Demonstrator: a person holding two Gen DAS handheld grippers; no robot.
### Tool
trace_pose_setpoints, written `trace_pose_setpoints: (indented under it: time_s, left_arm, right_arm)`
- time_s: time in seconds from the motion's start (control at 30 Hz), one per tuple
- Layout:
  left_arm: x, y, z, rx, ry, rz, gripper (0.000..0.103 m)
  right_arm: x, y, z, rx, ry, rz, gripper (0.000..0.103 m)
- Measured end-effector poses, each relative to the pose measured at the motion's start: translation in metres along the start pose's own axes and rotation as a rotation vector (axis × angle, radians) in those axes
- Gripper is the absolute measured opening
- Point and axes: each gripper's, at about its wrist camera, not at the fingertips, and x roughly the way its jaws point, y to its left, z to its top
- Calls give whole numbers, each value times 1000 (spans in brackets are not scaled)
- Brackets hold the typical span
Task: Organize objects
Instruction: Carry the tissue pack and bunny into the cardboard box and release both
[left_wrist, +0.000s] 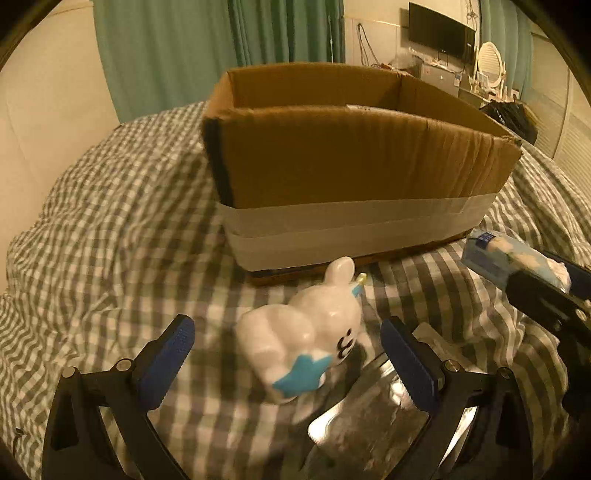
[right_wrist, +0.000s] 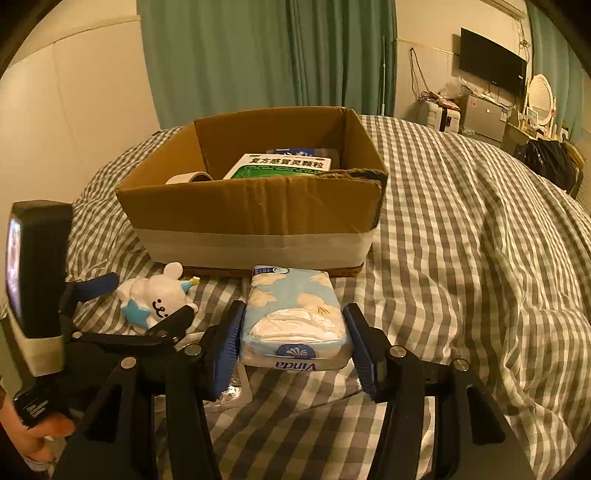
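Right claw open astride tissue pack; left claw open around bunny.

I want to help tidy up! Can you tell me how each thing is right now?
Cardboard box: open on top, partly filled.
Medicine box: lying inside the cardboard box.
Tape roll: inside the cardboard box.
Bunny toy: lying on its side on the bed.
Tissue pack: flat on the bed, not gripped.
Left gripper: open around the bunny toy.
Right gripper: open around the tissue pack.

2 low, close views share the box
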Motion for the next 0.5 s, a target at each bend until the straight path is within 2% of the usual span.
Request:
trace_pose_setpoints:
  time_s: [0.07, 0.13, 0.17, 0.33, 0.5]
  left_arm:
    - [5, -1, 0, -4, 19, -10, 93]
    - [8, -2, -1, -4, 34, -24, 70]
    - [10, -3, -1, -1, 46, -28, 67]
    - [3, -4, -1, 8, 49, -28, 66]
    - [-23, -1, -4, 8, 36, -27, 66]
  right_arm:
    - [2, 0, 0, 3, 0, 9, 53]
    - [2, -1, -1, -1, 1, 12, 53]
    - [2, 0, -1, -5, 2, 12, 53]
    - [0, 0, -1, -11, -1, 13, 53]
    - [-16, 2, 1, -21, -16, 9, 53]
